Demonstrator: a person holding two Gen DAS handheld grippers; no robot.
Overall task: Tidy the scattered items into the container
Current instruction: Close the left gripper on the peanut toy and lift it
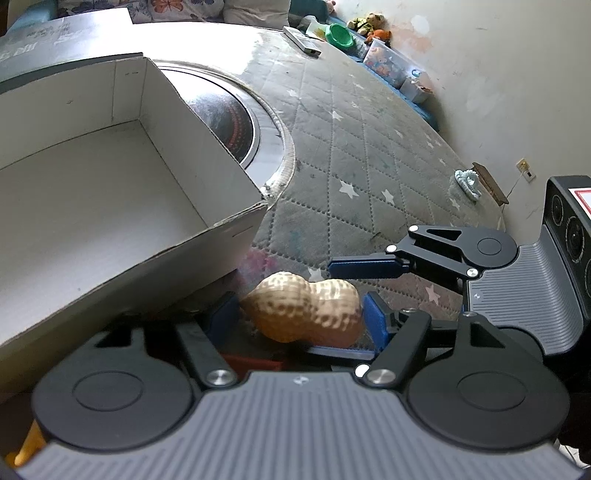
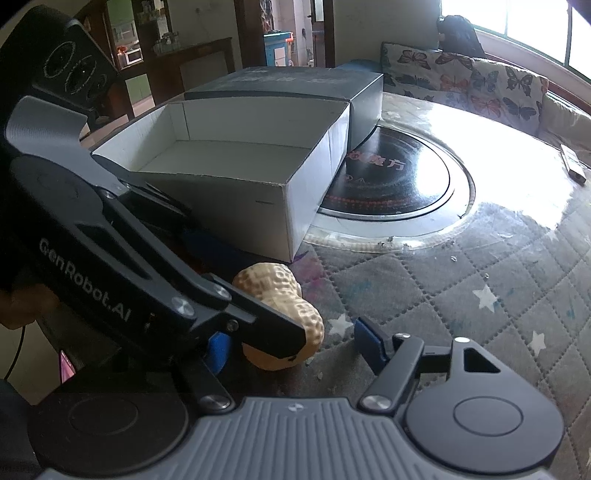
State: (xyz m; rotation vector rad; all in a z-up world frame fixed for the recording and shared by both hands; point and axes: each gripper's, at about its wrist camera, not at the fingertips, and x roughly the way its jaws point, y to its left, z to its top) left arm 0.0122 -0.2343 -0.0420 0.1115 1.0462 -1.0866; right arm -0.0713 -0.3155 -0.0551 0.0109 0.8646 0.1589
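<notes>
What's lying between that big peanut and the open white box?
Nothing: in the right wrist view only bare quilted cover separates the peanut from the box corner. The left view agrees.

Daylit throughout, from a window point(image 2: 532, 29) at the upper right of the right wrist view, blown out to plain white. Strong glare across the glossy desk point(image 2: 517, 177) below it, washing out the quilted pattern there; paler sheen on the same surface in the left wrist view. Soft shadow under the open white box point(image 1: 92, 206) and beneath the peanut-shaped toy point(image 1: 306, 306). Dim and murky at the left edge of the right wrist view. Heavy fisheye bending: straight box edges and the desk rim curved, corners vignetted dark. Nearest black and grey housing soft, out of focus; far clutter small and indistinct.
</notes>
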